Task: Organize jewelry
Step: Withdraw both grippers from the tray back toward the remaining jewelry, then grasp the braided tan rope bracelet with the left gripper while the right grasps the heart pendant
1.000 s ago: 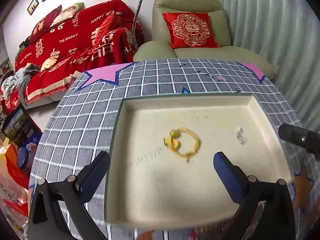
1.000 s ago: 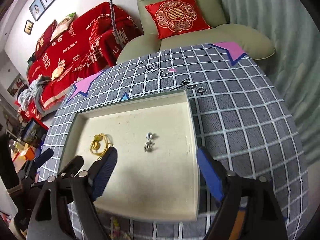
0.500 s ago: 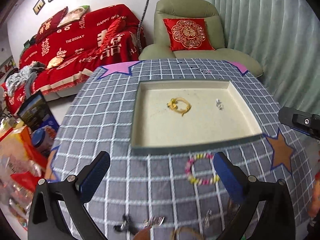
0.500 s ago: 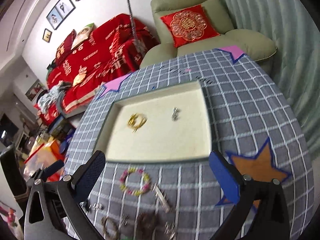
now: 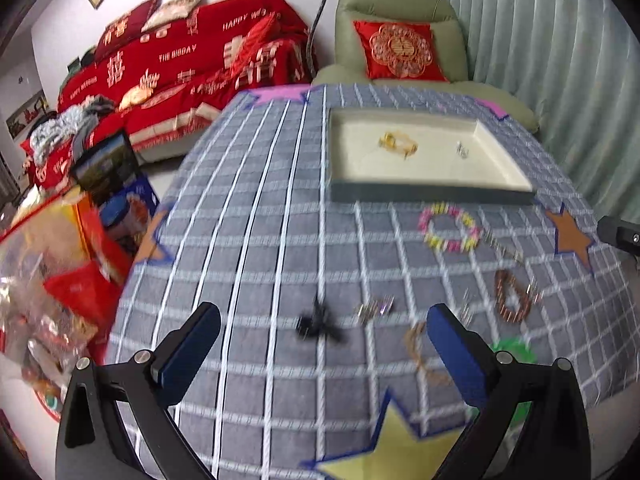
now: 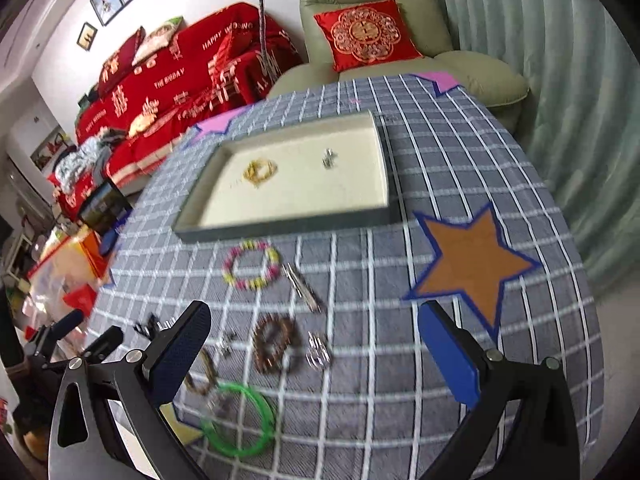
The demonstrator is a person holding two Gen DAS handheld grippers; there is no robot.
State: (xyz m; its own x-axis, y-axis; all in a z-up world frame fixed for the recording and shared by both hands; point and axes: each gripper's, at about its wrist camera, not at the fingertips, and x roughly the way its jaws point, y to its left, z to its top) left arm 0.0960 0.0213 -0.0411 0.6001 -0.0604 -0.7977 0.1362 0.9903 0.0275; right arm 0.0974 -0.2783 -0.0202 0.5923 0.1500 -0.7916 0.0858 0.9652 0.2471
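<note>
Jewelry [image 6: 251, 265] loose on tablecloth below both grippers' wide-open, empty fingers [image 6: 448, 354].

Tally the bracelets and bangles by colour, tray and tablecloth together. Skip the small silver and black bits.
Gold bracelet, in the tray: 1
Pink-and-yellow beaded bracelet: 1
Dark brown beaded bracelet: 1
Thin brown bracelet: 1
Green bangle: 1
Total: 5

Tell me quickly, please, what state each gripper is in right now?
Left gripper: open, nothing between its fingers.
Right gripper: open, jaws just widened, holding nothing.
</note>
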